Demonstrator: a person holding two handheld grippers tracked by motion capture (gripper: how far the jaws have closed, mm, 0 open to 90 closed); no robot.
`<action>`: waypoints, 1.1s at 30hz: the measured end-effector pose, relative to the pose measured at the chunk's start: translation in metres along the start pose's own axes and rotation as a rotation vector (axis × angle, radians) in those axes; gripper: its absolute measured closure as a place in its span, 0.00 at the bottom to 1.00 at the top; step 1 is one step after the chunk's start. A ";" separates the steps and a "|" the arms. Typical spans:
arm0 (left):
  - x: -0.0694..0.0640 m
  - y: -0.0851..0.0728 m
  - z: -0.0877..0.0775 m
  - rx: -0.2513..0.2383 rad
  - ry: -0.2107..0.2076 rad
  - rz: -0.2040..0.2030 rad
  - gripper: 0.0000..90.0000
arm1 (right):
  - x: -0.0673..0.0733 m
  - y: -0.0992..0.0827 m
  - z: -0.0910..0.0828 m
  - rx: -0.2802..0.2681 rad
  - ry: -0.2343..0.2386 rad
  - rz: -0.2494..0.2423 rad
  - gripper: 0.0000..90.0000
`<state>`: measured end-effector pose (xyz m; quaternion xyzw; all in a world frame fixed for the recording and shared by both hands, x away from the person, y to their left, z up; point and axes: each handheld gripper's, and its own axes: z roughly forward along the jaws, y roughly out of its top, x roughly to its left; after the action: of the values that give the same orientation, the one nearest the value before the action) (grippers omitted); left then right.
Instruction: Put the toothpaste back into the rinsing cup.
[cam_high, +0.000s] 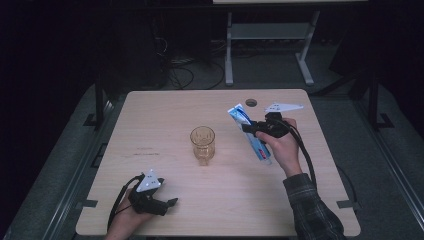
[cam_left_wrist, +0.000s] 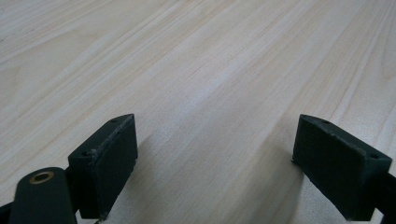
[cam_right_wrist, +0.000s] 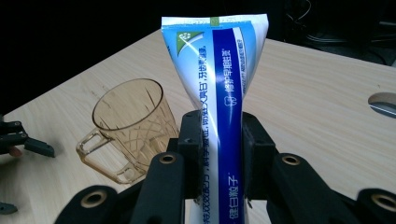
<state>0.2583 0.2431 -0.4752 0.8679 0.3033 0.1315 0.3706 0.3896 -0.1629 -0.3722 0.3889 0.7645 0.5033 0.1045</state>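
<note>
The blue-and-white plastic toothpaste tube (cam_right_wrist: 219, 84) is held above the right side of the pale wooden worktop (cam_high: 165, 107), pinched across its middle by the right gripper (cam_right_wrist: 218, 140). Left of it, mid-worktop, stands an amber transparent handled cup (cam_high: 202, 144). At the near left edge the left gripper (cam_left_wrist: 215, 163) rests with jaws spread, holding nothing.

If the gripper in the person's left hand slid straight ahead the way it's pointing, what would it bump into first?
Probably nothing soon. The left gripper, jaws open, points right along the near side of the table with bare wood ahead. The amber cup sits farther back, seemingly off that line.
</note>
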 end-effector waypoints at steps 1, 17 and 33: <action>0.000 0.000 0.000 0.000 0.000 0.001 0.15 | 0.000 0.001 0.001 -0.001 0.002 -0.002 0.81; 0.000 0.000 0.000 0.001 -0.005 0.003 0.15 | 0.010 0.021 0.010 -0.015 0.029 -0.028 0.81; 0.000 0.000 0.000 0.001 -0.007 0.009 0.15 | 0.021 0.040 0.020 -0.020 0.050 -0.054 0.81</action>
<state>0.2582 0.2430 -0.4752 0.8700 0.2983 0.1299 0.3706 0.4057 -0.1270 -0.3426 0.3542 0.7722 0.5174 0.1025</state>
